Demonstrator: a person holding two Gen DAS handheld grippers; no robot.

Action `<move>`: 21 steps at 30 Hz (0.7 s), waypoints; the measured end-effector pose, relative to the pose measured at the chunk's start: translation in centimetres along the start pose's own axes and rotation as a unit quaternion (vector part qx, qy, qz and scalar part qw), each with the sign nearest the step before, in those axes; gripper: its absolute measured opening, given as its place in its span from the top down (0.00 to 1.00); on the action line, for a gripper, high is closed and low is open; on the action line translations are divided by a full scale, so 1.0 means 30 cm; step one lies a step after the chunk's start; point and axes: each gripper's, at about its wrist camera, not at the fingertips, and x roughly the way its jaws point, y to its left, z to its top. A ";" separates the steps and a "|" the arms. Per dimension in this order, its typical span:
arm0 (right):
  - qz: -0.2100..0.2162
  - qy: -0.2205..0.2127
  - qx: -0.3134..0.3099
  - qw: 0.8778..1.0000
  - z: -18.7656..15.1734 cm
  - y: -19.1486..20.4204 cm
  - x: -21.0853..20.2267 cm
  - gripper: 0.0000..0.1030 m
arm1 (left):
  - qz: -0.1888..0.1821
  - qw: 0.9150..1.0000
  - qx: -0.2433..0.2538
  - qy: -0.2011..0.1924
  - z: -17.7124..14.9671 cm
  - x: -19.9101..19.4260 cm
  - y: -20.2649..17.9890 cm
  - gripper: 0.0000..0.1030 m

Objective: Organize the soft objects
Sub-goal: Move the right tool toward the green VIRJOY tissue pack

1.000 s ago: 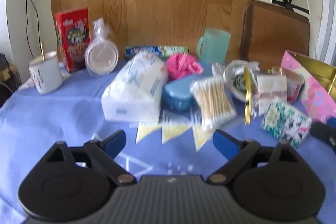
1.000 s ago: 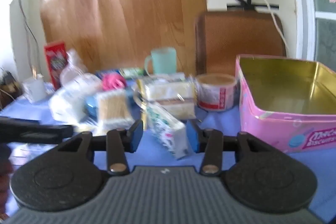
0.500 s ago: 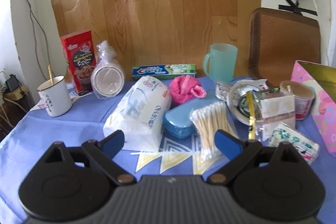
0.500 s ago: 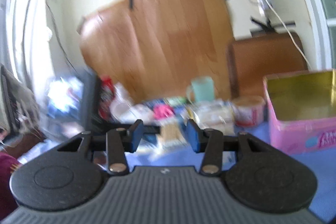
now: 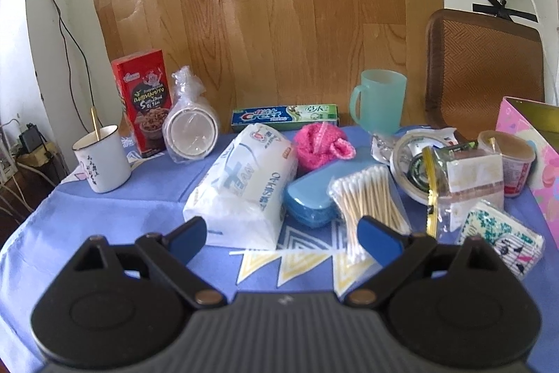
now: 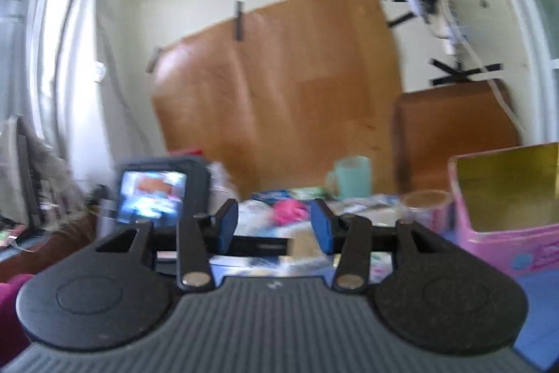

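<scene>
Just ahead of my left gripper [image 5: 283,238], spread wide and empty, the tissue pack [image 5: 244,187] lies on the table [image 5: 104,215], long axis running away from me; my right gripper [image 6: 276,224], half-parted and empty, hangs farther off

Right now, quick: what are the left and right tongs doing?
Left tongs: open, empty, above the tissue pack.
Right tongs: partly open, holding nothing, raised off the table.
</scene>
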 end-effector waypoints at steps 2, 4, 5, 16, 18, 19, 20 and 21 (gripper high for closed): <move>-0.036 0.008 -0.011 0.999 -0.018 -0.018 0.026 0.52 | -0.008 1.000 -0.007 -0.002 -0.002 -0.014 0.004 0.06; -0.067 0.024 -0.012 0.997 -0.036 -0.046 0.071 0.52 | -0.018 1.000 -0.013 0.000 -0.004 -0.031 0.006 0.06; -0.080 0.035 -0.010 0.996 -0.045 -0.061 0.095 0.52 | -0.024 1.000 -0.017 0.001 -0.005 -0.042 0.007 0.06; -0.112 0.099 0.010 0.989 -0.080 -0.127 0.265 0.52 | -0.052 0.998 -0.018 -0.012 -0.038 -0.131 -0.032 0.06; -0.109 0.098 0.008 0.989 -0.081 -0.117 0.258 0.52 | -0.051 0.998 -0.019 -0.013 -0.036 -0.131 -0.028 0.06; -0.109 0.097 0.006 0.989 -0.082 -0.115 0.256 0.52 | -0.049 0.999 -0.019 -0.014 -0.036 -0.130 -0.026 0.06; -0.109 0.096 0.006 0.989 -0.081 -0.113 0.251 0.52 | -0.048 0.999 -0.019 -0.015 -0.035 -0.130 -0.025 0.06; -0.109 0.096 0.006 0.989 -0.081 -0.114 0.250 0.52 | -0.048 0.999 -0.019 -0.016 -0.036 -0.130 -0.025 0.06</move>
